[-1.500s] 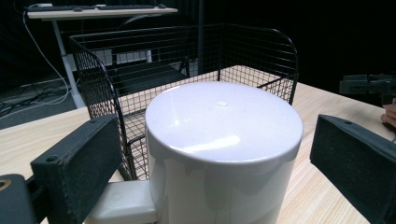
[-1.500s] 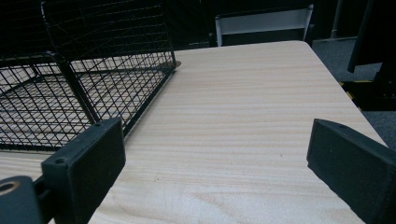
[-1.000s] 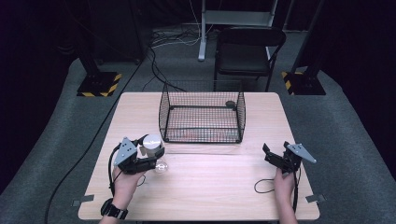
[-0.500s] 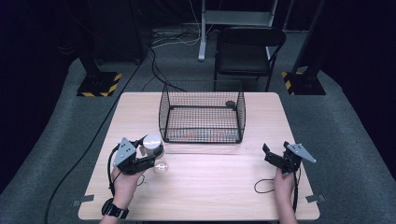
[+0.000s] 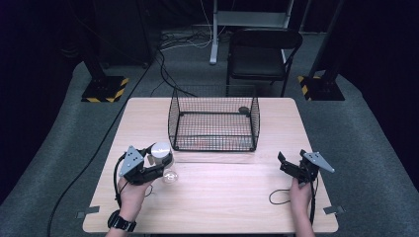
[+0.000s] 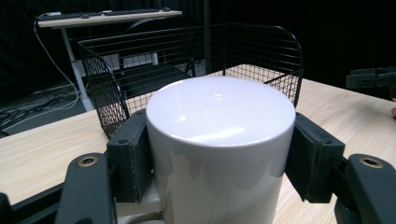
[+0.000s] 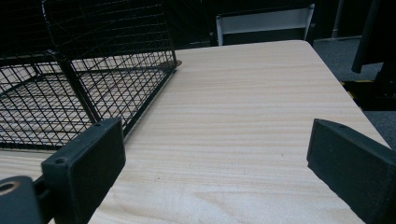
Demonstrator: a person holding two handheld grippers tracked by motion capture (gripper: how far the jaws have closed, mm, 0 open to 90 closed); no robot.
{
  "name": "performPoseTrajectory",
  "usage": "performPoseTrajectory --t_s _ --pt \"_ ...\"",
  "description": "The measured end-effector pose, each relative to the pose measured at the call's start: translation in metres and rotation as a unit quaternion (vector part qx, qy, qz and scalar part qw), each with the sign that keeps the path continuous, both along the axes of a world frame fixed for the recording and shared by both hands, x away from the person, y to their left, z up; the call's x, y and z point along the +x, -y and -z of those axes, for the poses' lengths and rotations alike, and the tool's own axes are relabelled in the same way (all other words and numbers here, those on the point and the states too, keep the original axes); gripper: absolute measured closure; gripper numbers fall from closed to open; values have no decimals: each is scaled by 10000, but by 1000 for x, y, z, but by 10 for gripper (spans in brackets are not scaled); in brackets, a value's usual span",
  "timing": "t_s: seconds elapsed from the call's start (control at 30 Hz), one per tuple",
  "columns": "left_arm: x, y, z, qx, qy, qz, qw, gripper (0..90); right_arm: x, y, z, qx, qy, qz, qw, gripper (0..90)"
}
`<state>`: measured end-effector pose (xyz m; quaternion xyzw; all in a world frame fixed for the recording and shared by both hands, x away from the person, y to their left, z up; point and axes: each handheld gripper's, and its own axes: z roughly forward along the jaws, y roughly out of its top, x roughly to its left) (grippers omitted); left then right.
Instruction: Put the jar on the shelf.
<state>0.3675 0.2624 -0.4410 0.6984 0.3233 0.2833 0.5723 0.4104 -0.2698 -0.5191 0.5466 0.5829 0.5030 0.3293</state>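
Note:
A white cylinder point(image 5: 160, 149) stands on the wooden table point(image 5: 222, 202) at the front left, just off the near left corner of a black wire basket point(image 5: 213, 123). My left gripper point(image 5: 159, 160) is shut on it. In the left gripper view both pads point(image 6: 130, 158) press against the sides of the white cylinder point(image 6: 219, 140), with the basket point(image 6: 107, 88) behind. A small clear rounded glass thing point(image 5: 171, 176) lies on the table beside that gripper. My right gripper point(image 5: 291, 160) rests at the front right, open. Bare wood lies between its jaws point(image 7: 219, 163).
A small dark round object point(image 5: 243, 110) sits in the basket's far right corner. The right gripper's cable loops on the table point(image 5: 279, 197). A black chair point(image 5: 264, 54) stands beyond the table's far edge. Bare wood runs between the two grippers.

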Motion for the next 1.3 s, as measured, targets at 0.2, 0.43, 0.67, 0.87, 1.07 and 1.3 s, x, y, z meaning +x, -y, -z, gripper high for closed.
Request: performPoseTrajectory --t_s 0.2,0.43,0.67,0.87,1.07,1.3 --pt "0 -1 -1 4 -26 -4 10000 326 0 0 0 -1 0 -2 10000 37" --pt "0 -1 -1 7 -32 0 10000 327 0 0 0 -3 0 -7 10000 37" --pt "0 -2 -2 0 -40 -19 10000 326 0 0 0 -3 -1 -10 10000 37" --pt "-1 -4 -5 -33 -25 -19 10000 327 0 0 0 -5 -2 -11 10000 37" --pt "-2 -3 -6 -26 -31 -2 10000 327 0 0 0 -9 -5 -16 10000 36" --pt "-4 -3 -15 -43 -6 60 10000 327 0 0 0 -12 -7 -21 10000 36"
